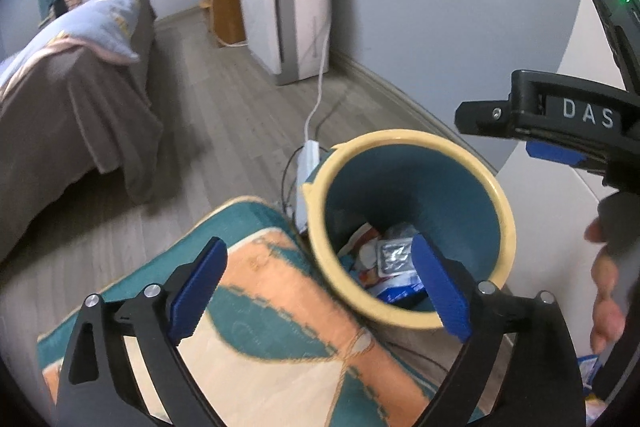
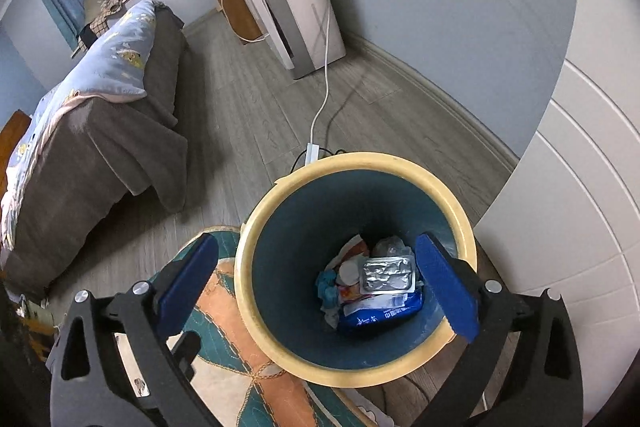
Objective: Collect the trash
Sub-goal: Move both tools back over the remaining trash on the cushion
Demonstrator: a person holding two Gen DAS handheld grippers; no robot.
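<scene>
Both your left gripper (image 1: 320, 291) and right gripper (image 2: 320, 287) hang over the bin (image 2: 256, 227), fingers wide and empty. The trash (image 2: 380, 291) lies at its bottom. This drop looks finished; next, find remaining litter.

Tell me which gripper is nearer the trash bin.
Right. The right gripper hangs open directly over the trash bin; the left gripper hangs open beside it, over the rug.
</scene>
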